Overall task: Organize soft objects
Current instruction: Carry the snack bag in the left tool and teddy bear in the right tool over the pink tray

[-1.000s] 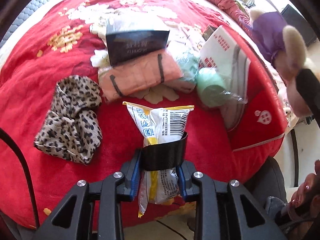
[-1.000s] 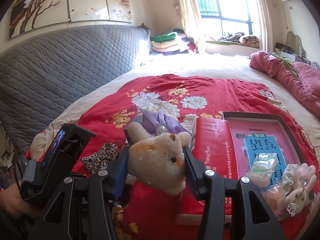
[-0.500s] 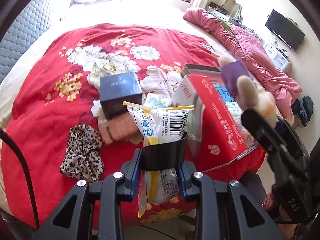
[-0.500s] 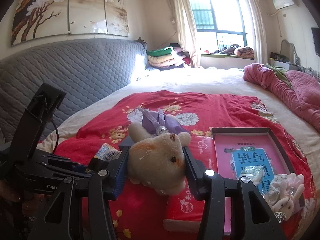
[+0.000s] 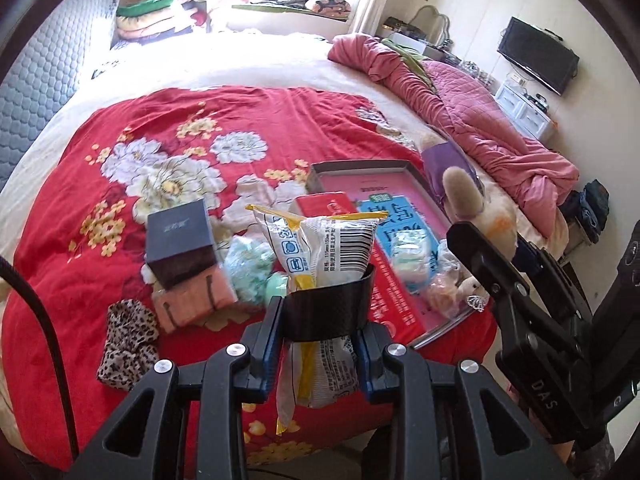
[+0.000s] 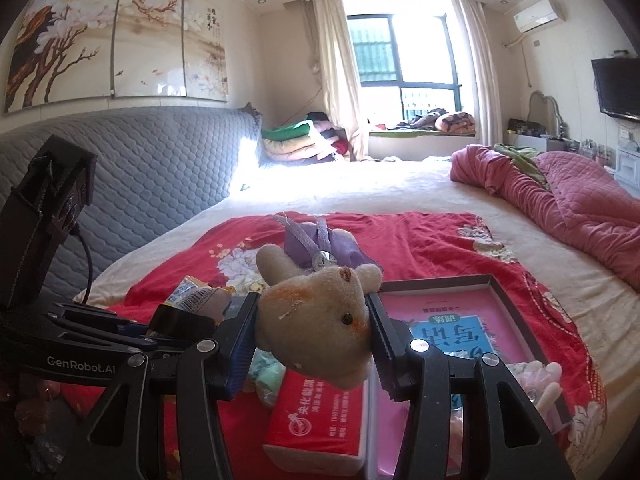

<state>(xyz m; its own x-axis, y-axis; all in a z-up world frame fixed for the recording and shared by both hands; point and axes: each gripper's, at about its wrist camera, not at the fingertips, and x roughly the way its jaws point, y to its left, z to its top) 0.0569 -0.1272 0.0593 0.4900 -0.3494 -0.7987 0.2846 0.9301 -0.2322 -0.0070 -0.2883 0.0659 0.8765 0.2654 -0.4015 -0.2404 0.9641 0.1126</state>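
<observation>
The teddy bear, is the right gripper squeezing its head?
Touching. The right wrist view shows the right gripper with both pads pressed against the sides of the teddy bear, its head pinched between them.

Right gripper: jaws clamped on the head of a beige plush bear in a purple dress. Near, below it: red tissue pack; right, pink book in grey tray. Left gripper near left, holding a snack packet, over the red floral blanket.

sunlight pours through the dark-framed window with cream curtains far ahead. a grey quilted headboard runs left under a blossom-tree wall painting; a black wall television hangs right.
</observation>
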